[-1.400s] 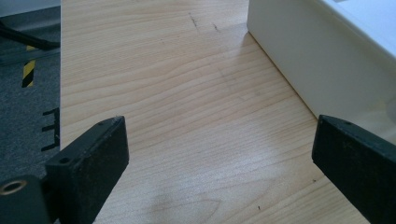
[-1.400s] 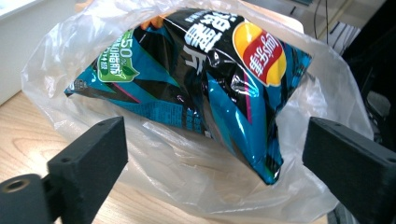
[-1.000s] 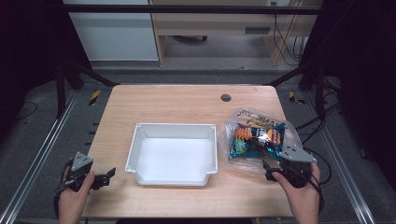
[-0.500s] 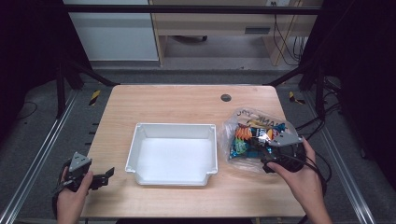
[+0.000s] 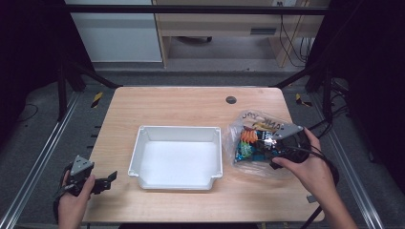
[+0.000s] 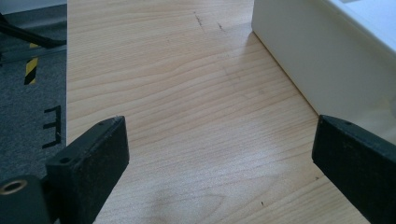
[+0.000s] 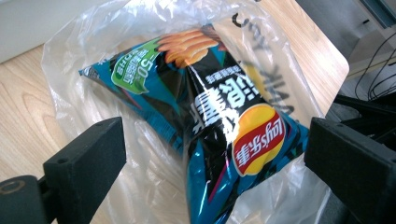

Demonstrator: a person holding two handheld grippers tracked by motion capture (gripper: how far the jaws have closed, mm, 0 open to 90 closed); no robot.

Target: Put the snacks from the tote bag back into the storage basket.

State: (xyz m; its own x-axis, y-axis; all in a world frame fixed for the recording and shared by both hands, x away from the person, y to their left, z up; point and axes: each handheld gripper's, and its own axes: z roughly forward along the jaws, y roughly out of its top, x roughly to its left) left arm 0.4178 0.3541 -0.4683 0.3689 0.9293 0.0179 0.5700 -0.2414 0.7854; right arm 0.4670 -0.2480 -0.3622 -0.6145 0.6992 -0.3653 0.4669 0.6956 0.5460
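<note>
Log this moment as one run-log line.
right tongs: open, over chip bag in clear plastic bag | left tongs: open, idle beside white tray | tray: empty

bare table (image 5: 181, 102) beyond white tray (image 5: 176, 179), bagged chips (image 5: 253, 143) right

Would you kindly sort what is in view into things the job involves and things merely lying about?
In the job:
- chip bag inside the clear plastic bag
- right gripper, open over it
- white tray, probably

Lying about:
- left gripper, open, idle on the table
- round table hole
</note>
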